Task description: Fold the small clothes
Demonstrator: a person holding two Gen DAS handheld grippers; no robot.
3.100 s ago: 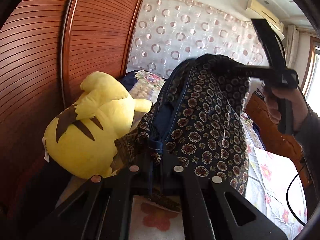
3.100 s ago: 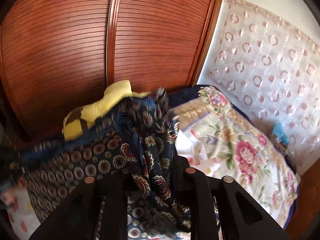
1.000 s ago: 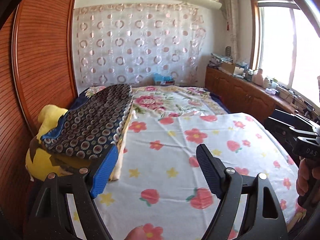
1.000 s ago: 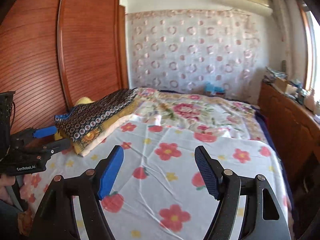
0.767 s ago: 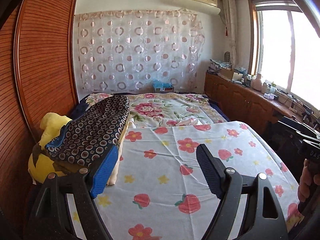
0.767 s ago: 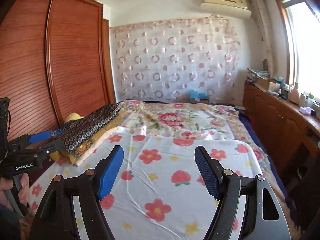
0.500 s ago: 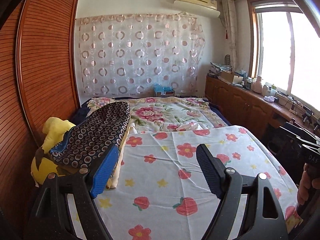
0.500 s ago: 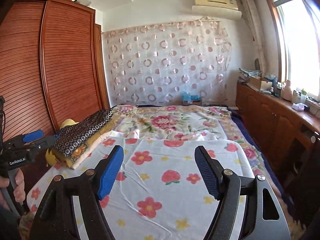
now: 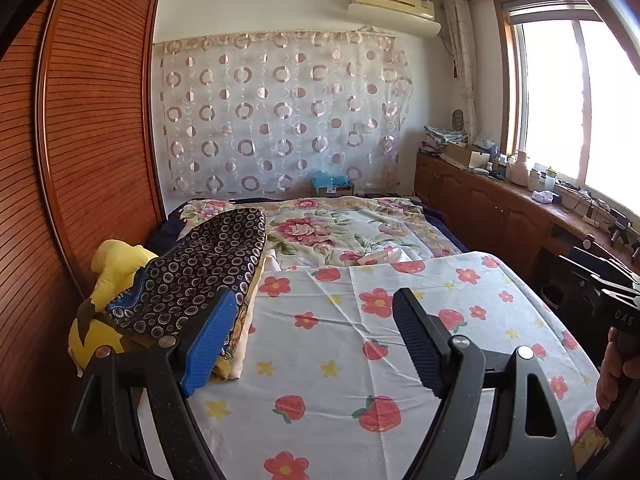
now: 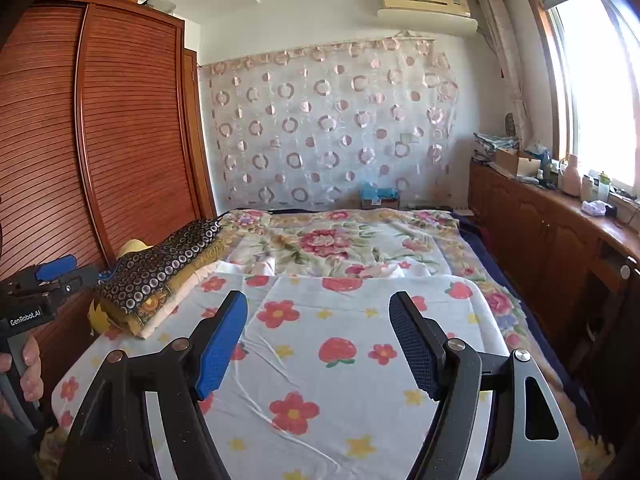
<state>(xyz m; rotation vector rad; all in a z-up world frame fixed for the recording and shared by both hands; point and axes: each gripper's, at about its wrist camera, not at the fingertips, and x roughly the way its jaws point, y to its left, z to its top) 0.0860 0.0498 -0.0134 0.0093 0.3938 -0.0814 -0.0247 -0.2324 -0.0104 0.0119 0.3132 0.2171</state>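
folded dark circle-print garment (image 9: 204, 268) lies flat atop pile

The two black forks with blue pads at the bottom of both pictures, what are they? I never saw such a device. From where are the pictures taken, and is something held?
They are hand-held grippers, each with a camera looking along its fingers. One picture comes from the left gripper, the other from the right gripper. Both stand open and hold nothing. On the flowered sheet, at its left edge, lies a folded dark patterned garment on other folded cloth, beside a yellow plush toy.
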